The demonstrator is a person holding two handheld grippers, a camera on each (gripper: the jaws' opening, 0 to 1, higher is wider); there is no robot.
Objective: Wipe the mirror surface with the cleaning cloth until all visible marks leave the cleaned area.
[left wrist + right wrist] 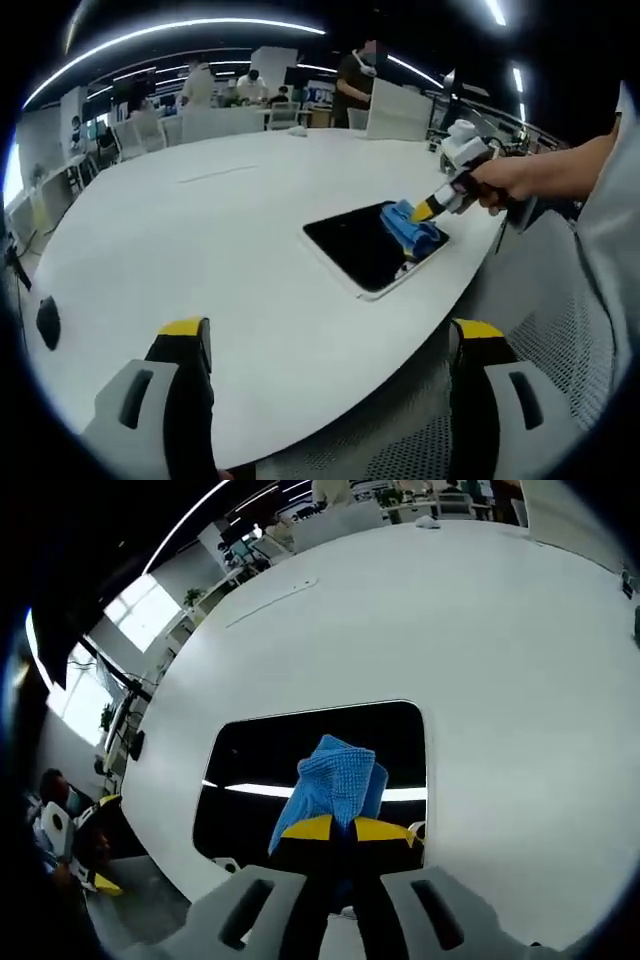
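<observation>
Clearly the right hand-held gripper point(345, 830) is clamped on the soft blue cloth point(335, 775) – limp, light, best pinched at its bunched end – over the fragile mirror point(260, 755); left hand-held gripper point(330, 345) stands apart.

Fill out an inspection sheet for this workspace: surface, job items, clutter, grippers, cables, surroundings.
Surface: white oval table, bare over most of its top.
Job's things: mirror lies flat near the table edge, reflecting ceiling light strips; no marks can be made out on it. Blue cleaning cloth rests on the mirror.
Clutter: small dark object at the table's far edge, too small to identify.
Grippers: right gripper shut on the cleaning cloth, pressing it to the glass; left gripper open, holding nothing, above the table edge.
Cables: nothing seen.
Surroundings: open office with chairs, desks, people standing in the background, windows.
</observation>
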